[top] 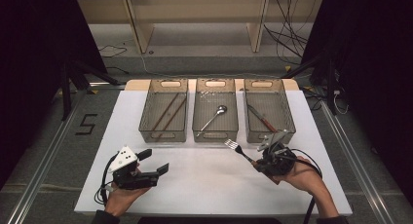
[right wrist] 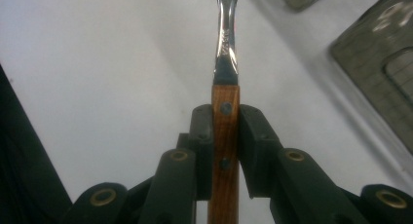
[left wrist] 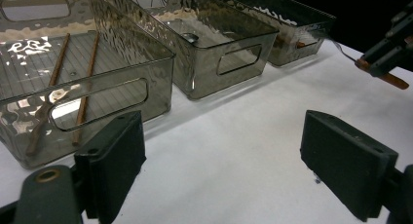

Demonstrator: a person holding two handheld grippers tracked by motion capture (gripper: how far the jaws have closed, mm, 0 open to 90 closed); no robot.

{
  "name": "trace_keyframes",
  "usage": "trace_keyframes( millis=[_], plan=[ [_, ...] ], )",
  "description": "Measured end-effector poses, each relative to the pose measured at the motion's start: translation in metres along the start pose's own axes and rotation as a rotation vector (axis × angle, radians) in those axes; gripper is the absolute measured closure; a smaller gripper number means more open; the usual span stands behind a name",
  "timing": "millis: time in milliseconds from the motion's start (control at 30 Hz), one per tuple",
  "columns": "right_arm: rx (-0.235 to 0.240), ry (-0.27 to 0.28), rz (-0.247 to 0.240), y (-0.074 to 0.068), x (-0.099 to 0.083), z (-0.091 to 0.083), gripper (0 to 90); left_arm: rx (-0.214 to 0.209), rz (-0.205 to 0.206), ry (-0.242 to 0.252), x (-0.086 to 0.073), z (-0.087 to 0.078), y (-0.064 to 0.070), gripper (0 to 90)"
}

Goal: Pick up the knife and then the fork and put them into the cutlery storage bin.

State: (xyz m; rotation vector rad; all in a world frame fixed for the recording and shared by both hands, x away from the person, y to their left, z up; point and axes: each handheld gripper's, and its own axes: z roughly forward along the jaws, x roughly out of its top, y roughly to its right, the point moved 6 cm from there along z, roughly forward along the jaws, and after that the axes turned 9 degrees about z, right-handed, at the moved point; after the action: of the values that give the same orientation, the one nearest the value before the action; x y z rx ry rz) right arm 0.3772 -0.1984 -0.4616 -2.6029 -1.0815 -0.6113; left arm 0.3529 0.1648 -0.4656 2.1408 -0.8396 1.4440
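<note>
Fork (top: 237,149) at lower right of the high view, clamped by its wooden handle in right gripper (top: 257,164), likely light, stiff, slick along the steel neck, best held on the wood; left gripper (top: 155,166) gaping, empty.

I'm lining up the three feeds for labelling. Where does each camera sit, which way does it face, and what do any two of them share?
High view: above the near side, looking forward and down on the white table; both hands show.
Left gripper view: rides the left hand-held gripper, facing three bins; its jaws are apart.
Right gripper view: rides the right hand-held gripper, looking along the clamped fork.
Shared: the fork shows in all three.
</note>
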Motion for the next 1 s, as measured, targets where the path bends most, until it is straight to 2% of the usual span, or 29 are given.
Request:
trace_keyframes(
  millis=[333, 367, 700, 1000],
  plan=[
    [-0.018, 0.125, 0.065, 0.018, 0.024, -0.017, 77.4, -0.001, 0.002, 0.002, 0.000, -0.001, 0.000, 16.1],
    [-0.018, 0.128, 0.081, 0.019, 0.026, -0.018, 77.4, -0.001, 0.002, 0.002, 0.000, -0.001, 0.000, 16.1],
    [-0.036, 0.205, 0.130, 0.039, 0.051, -0.033, 77.4, -0.001, -0.001, 0.005, 0.000, -0.001, 0.000, 16.1],
    [-0.052, 0.237, 0.195, 0.062, 0.072, -0.044, 77.5, -0.002, 0.001, 0.001, 0.000, -0.001, -0.001, 16.1]
  ],
)
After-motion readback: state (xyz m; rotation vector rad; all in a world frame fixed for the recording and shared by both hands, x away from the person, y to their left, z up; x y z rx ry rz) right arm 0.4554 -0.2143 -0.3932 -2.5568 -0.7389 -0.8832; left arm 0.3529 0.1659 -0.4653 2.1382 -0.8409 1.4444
